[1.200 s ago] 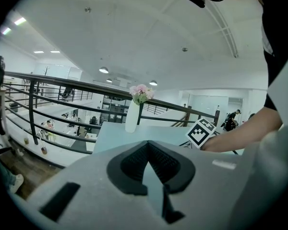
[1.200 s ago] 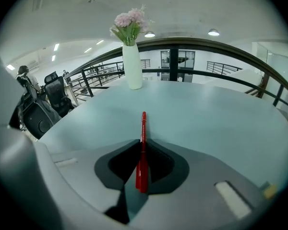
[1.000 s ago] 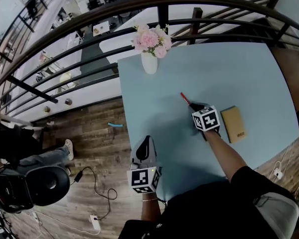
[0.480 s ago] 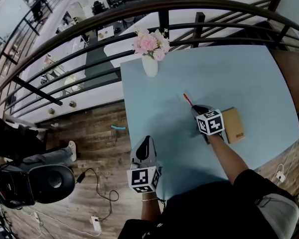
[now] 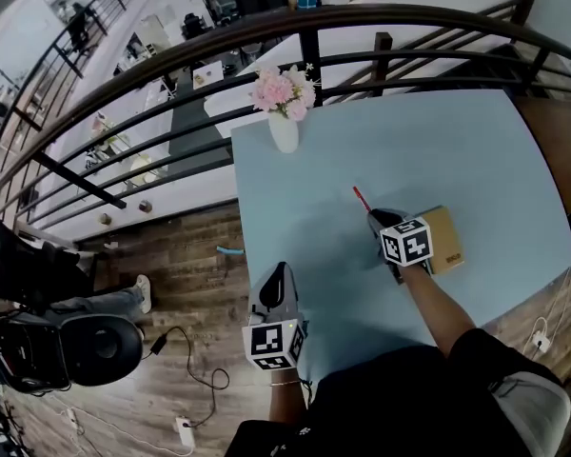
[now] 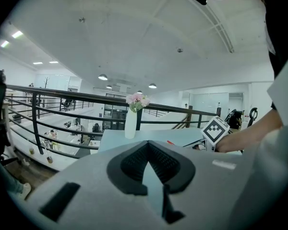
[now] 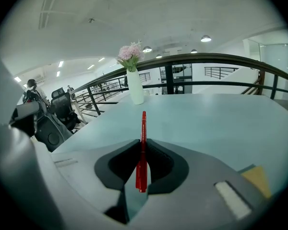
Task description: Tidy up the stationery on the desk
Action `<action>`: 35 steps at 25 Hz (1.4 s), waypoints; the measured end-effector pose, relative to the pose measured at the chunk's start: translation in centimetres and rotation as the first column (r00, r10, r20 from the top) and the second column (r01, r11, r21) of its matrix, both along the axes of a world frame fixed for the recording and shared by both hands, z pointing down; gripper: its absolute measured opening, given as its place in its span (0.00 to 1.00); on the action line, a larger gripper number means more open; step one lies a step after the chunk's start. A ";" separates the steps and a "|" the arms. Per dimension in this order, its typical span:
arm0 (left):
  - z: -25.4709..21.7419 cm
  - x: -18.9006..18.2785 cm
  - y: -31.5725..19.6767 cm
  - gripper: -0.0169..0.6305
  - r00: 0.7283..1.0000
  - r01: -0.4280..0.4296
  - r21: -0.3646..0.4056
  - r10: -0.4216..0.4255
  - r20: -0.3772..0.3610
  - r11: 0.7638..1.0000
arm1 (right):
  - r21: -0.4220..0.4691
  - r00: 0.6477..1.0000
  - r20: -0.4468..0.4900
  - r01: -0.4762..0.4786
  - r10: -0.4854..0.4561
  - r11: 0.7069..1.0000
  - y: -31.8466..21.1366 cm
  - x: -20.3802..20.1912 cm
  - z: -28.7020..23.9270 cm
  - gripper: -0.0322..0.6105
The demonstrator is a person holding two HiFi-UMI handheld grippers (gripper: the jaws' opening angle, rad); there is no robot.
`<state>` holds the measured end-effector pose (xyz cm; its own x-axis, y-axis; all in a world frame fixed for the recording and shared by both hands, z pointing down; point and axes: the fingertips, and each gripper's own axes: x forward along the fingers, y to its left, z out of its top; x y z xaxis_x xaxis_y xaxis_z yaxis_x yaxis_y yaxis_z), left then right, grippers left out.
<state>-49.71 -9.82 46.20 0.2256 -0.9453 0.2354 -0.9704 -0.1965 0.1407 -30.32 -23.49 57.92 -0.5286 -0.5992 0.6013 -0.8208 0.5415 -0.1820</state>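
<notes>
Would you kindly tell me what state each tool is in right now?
Left tool: closed, holding nothing.
Right tool: closed on the red pen.

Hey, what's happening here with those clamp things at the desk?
A person works at a light blue desk, a gripper in each hand. The right gripper has its jaws shut on a red pen, next to a tan notebook. The left gripper hangs at the desk's left edge, jaws shut on nothing. A vase of flowers stands at the far edge.
</notes>
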 end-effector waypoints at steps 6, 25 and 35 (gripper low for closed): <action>-0.7 1.1 0.8 0.02 1.000 0.005 0.004 -0.005 0.016 1.000 | 0.004 1.000 0.030 0.003 -0.003 1.000 1.2 1.1 -0.9 0.13; -0.8 9.6 -1.2 0.02 1.000 -0.008 0.000 0.008 0.022 1.000 | 0.004 0.996 0.077 -0.039 0.038 0.999 0.8 10.9 -1.9 0.13; -0.9 13.6 -2.7 0.02 0.999 -0.034 -0.009 0.035 0.034 0.999 | 0.001 0.993 0.092 -0.068 0.068 0.998 0.5 15.5 -2.4 0.13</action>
